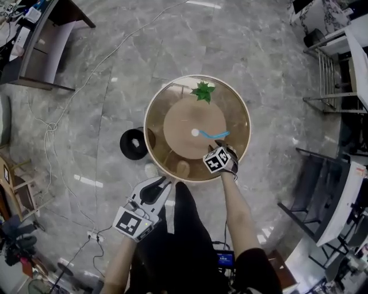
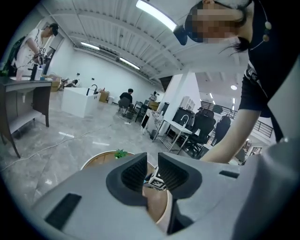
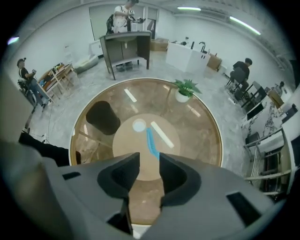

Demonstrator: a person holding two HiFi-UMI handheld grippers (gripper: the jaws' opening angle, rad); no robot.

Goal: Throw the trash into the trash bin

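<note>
On the round glass table lie a blue strip and a small white round piece, side by side near the middle. A black trash bin stands on the floor at the table's left edge. My right gripper hangs over the table's near side, pointing steeply down. In the right gripper view it is open and empty, with the blue strip and white piece just beyond its tips and the bin showing through the glass. My left gripper is below the near rim, open, holding nothing.
A small potted plant stands at the table's far side. Cables trail over the marble floor on the left. A dark desk is at the top left; chairs and metal racks line the right. A person stands far off.
</note>
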